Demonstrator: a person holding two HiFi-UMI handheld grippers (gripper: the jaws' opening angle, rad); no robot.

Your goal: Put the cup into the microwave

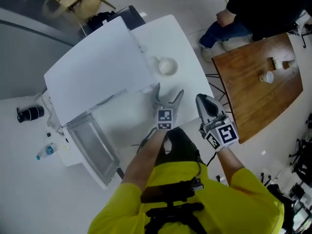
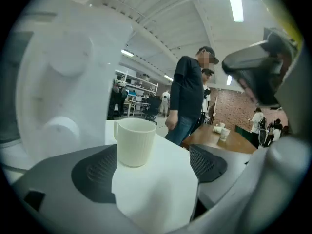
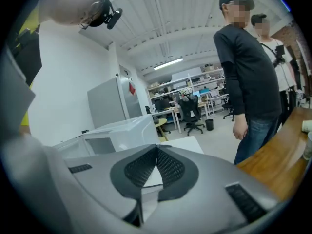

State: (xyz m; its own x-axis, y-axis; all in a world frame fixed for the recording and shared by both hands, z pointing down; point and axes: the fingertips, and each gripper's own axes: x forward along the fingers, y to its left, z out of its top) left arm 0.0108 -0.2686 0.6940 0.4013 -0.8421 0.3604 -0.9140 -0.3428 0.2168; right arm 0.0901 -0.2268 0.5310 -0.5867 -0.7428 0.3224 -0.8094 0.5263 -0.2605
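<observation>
A cream ribbed cup (image 1: pixel 167 66) stands upright on the white table (image 1: pixel 187 48), just right of the white microwave (image 1: pixel 97 67), whose door (image 1: pixel 92 145) hangs open toward me. My left gripper (image 1: pixel 169 90) is open and points at the cup from a short way in front, nothing between its fingers. In the left gripper view the cup (image 2: pixel 134 141) stands beyond the spread pads (image 2: pixel 95 172), clear of them, with the microwave (image 2: pixel 53 82) filling the left. My right gripper (image 1: pixel 202 100) is shut and empty, off the table's right edge; its pads (image 3: pixel 168 167) meet, with the microwave (image 3: pixel 122 130) behind.
A wooden table (image 1: pixel 253 101) with small paper cups (image 1: pixel 266 77) stands to the right, and people (image 1: pixel 253 9) are beside it. A water bottle (image 1: pixel 46 151) and a black lens-like object (image 1: pixel 30 113) lie at the left. A chair (image 1: pixel 80 1) stands behind the microwave.
</observation>
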